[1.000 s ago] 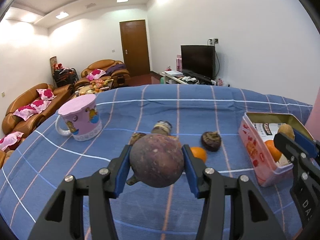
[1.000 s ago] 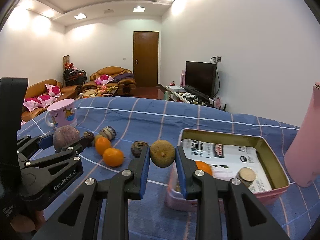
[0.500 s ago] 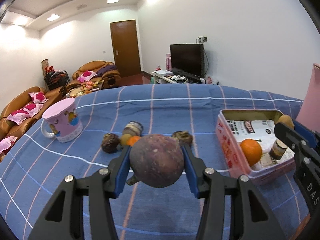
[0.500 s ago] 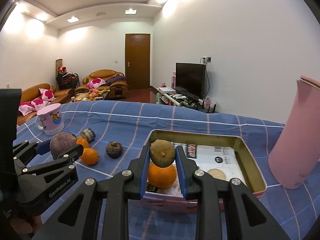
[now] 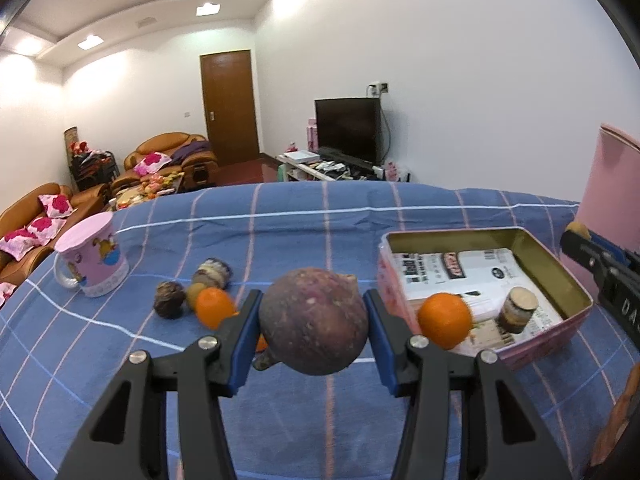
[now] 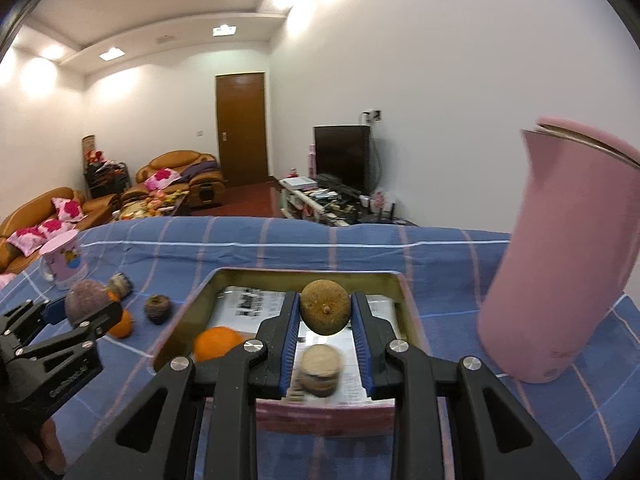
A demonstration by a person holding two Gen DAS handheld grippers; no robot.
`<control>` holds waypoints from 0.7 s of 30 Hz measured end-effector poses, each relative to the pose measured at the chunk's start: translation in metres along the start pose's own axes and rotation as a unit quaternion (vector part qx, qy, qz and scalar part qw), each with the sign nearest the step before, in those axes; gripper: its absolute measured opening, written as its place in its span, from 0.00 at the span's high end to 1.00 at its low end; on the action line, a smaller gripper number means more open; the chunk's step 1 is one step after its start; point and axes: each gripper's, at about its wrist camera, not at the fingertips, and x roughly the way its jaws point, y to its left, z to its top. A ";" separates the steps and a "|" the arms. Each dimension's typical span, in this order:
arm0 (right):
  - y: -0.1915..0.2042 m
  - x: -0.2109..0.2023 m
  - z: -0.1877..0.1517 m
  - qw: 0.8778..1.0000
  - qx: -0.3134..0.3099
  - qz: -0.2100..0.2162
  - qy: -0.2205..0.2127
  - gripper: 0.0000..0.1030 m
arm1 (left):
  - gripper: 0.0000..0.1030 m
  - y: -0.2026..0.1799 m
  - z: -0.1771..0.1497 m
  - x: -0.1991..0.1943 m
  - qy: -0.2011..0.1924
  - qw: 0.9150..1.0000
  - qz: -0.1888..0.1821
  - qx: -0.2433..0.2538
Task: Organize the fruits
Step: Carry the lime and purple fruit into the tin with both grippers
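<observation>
Left wrist view: the left gripper (image 5: 314, 334) clamps a purple round fruit (image 5: 314, 320) above the blue cloth (image 5: 280, 232), left of the pink tin (image 5: 540, 344).

Right wrist view: the right gripper (image 6: 325, 316) pinches a small brown fruit (image 6: 325, 307) over the tin, which holds an orange (image 6: 216, 343).

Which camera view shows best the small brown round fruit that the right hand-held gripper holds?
The right wrist view: the small brown round fruit sits centred between the right hand-held gripper pads. The left wrist view shows only a sliver at the frame edge.
</observation>
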 end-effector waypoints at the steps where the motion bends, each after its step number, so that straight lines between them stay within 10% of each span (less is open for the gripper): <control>1: -0.008 0.000 0.001 1.000 0.006 -0.007 -0.002 0.73 | 0.49 -0.005 0.001 0.000 -0.001 1.000 -0.003 0.003; 21: -0.063 0.024 0.008 0.998 0.036 -0.047 0.016 0.73 | 0.49 -0.101 0.026 0.034 0.010 0.998 -0.054 0.041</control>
